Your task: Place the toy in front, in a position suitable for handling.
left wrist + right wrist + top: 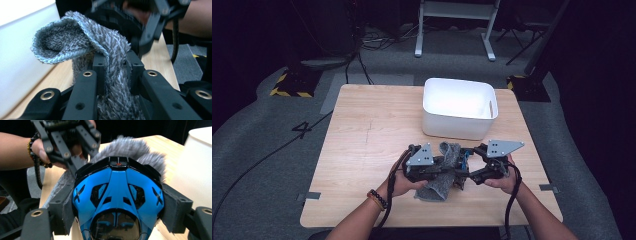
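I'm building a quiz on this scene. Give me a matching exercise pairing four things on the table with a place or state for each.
Things:
1. grey cloth
2. blue toy car
3. white bin
4. left gripper

States:
a. stands at the table's far side
b. clamped between the right gripper's pads
c. fluffy, pinched and draped
d. shut on the cloth

Pairs: 1-c, 2-b, 3-a, 4-d

A light wooden table (362, 145) stands on grey carpeted floor (257, 145). Beyond the table: a white metal frame (455, 25), black cables (362, 45), dark surroundings.
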